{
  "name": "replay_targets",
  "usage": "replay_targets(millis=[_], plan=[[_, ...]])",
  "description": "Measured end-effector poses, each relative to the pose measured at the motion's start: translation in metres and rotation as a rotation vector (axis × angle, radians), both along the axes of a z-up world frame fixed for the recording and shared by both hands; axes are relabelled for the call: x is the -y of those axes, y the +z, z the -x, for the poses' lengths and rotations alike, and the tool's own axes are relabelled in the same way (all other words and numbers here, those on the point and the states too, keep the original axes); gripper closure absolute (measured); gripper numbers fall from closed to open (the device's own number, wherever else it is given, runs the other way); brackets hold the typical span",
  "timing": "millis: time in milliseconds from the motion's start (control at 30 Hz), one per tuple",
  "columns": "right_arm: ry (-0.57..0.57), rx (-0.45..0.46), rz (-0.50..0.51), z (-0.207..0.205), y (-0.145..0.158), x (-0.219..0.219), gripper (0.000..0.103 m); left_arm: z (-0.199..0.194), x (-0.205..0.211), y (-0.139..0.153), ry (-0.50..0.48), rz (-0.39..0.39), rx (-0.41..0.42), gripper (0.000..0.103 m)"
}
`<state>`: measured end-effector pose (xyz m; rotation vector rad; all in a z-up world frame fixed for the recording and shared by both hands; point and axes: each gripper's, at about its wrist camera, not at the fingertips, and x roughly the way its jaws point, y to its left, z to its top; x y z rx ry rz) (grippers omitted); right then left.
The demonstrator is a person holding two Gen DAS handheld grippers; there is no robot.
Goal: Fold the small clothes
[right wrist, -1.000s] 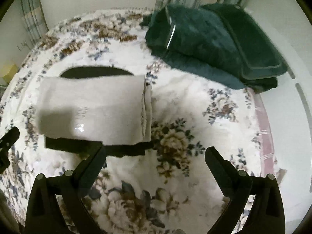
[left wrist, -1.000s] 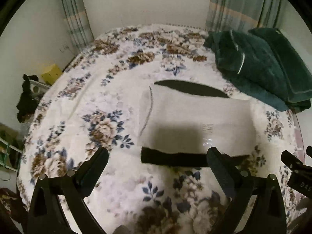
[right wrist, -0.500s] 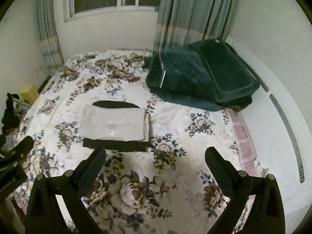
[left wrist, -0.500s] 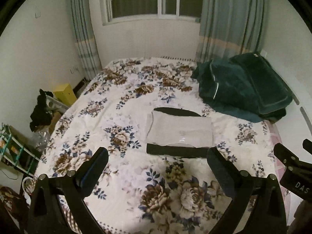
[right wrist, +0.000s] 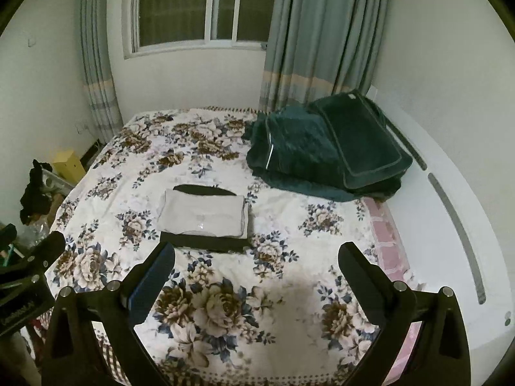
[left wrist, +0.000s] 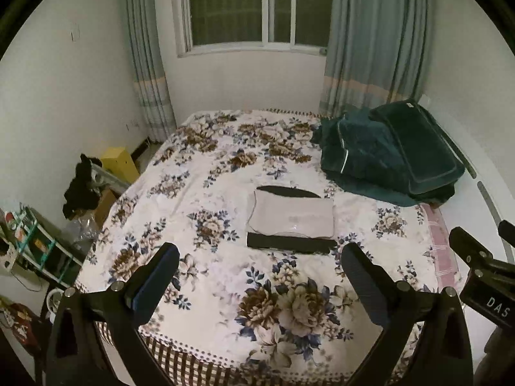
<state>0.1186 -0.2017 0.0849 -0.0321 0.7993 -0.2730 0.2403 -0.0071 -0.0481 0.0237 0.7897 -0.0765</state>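
Fingers of left gripper (left wrist: 260,263) and right gripper (right wrist: 256,262) were spread, empty, above floral bedspread (left wrist: 206,173); folded grey garment (left wrist: 291,217) lay mid-bed, curtained window (left wrist: 257,6) behind.

Bedspread (left wrist: 225,173): printed floral cloth, matt, lightly creased; checked cloth border at near edge; folded pale grey garment (left wrist: 291,217): soft matt cloth, small glossy patch near front edge; black garment (left wrist: 289,244) beneath: matt dark cloth; dark green blanket (right wrist: 299,157): plush, velvety cloth with pale piping; curtains (right wrist: 318,32): thin pleated cloth, matt; left gripper (left wrist: 257,276) and right gripper (right wrist: 256,273): matt black plastic fingers, shiny metal screw heads; yellow box (left wrist: 120,164): matt, cardboard-like; walls: smooth matt paint.
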Motion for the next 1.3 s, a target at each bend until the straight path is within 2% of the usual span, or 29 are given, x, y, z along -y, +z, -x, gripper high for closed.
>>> replay_targets(millis=[367,933,1300], plan=[[0.017,0.042,-0.010,0.026,0.025,-0.002,0.000,0.029,0.000,0.021,0.011,0.004,0.050,0.000],[0.044,0.037,-0.029,0.024,0.027,0.004,0.000,0.036,-0.002,0.021,0.012,0.005,0.057,0.000],[0.045,0.046,-0.035,0.027,0.030,0.000,0.000,0.038,-0.001,0.039,0.007,0.006,0.075,0.000]])
